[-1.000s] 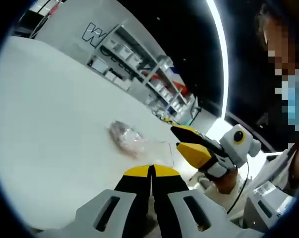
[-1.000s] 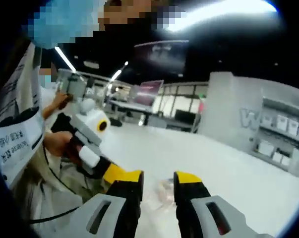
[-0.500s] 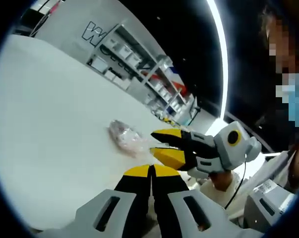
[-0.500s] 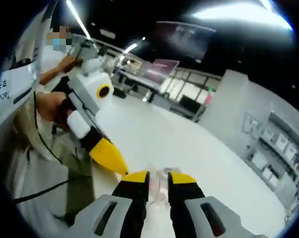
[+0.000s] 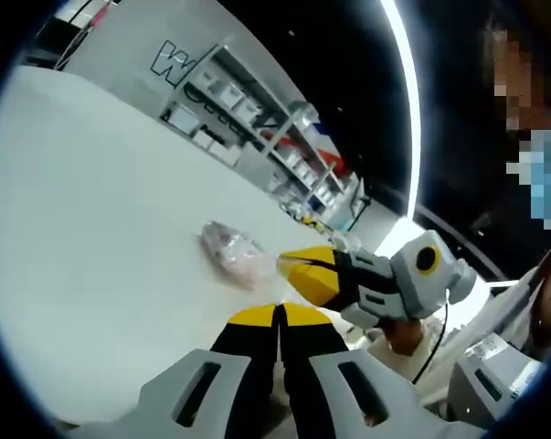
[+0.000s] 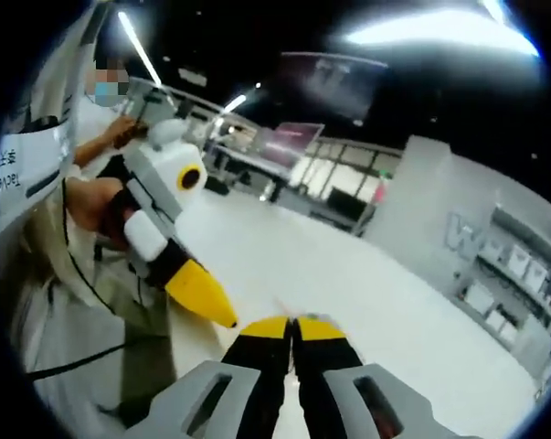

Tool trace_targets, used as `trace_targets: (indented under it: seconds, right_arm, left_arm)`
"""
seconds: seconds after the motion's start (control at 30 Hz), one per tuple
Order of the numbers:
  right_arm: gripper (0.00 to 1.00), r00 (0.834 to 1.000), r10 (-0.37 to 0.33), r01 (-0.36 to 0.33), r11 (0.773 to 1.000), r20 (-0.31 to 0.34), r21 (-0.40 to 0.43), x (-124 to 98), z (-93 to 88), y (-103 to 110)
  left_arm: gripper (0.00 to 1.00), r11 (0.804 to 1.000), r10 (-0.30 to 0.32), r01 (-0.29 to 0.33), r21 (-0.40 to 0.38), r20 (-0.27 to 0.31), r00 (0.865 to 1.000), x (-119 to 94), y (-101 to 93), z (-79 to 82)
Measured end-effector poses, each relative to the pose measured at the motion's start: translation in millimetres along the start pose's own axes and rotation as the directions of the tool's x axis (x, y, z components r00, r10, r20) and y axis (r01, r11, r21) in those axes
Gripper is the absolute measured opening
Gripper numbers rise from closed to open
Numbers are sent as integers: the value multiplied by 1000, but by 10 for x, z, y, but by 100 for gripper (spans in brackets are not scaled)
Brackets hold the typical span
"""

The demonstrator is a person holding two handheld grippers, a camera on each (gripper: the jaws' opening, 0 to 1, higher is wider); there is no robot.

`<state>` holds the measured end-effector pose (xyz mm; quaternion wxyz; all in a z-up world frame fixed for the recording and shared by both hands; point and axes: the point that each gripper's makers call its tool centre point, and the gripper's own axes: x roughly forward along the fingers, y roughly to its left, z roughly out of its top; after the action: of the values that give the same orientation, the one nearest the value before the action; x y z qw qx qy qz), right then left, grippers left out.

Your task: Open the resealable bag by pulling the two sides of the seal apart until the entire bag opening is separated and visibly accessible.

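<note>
**Right jaws now closed at the bag edge**

Since half a second ago the right gripper (image 6: 293, 322) went from a small gap, with the bag's edge showing in it, to yellow tips pressed together. From the left gripper view, the right gripper (image 5: 289, 263) has its tips closed right at the near end of the bag (image 5: 231, 251). Looks like it's clamped on the bag's edge, but the film between the tips can't be seen.

Writing: big outlined letter "W" on the grey wall (image 5: 173, 62), rest cut off by the shelves (image 5: 257, 114). White tag on the person's clothing (image 6: 19, 169) has dark print, too blurred to read.

Bag: clear, crumpled plastic, pinkish contents bunched in the far end, lying on the white table (image 5: 92, 201). Near end runs toward both grippers. Can't tell whether the seal is parted.

Left gripper (image 5: 278, 316): tips together, pointed at the bag's near end. No film visible between them, so I can't tell if it's pinching anything.

View differences: left gripper view has the bag and shelving. Right gripper view has the left gripper (image 6: 222, 315) coming in from the left, held in a hand (image 6: 92, 206), its yellow tip just beside the right gripper's tips; the bag is hidden behind the jaws there.
</note>
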<state>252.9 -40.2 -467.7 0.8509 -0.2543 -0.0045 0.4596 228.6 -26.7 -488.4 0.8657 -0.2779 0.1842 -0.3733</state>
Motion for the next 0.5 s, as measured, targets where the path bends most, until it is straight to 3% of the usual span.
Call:
trace_targets:
  seconds: [0.13, 0.3, 0.37, 0.5]
  right_arm:
    - [0, 999, -21, 20, 999, 25, 38, -19, 10, -58]
    - [0, 995, -15, -5, 982, 102, 188, -46, 123, -83]
    - [0, 994, -6, -20, 969, 108, 245, -49, 115, -81]
    - [0, 995, -11, -15, 963, 94, 270, -45, 54, -124]
  left_arm:
    - [1, 1000, 3, -3, 4, -1, 1000, 1, 1, 0]
    - [1, 1000, -27, 27, -4, 20, 999, 20, -46, 10]
    - [1, 999, -33, 33, -7, 22, 999, 33, -57, 10]
    - [2, 999, -30, 30, 17, 29, 999, 41, -65, 21]
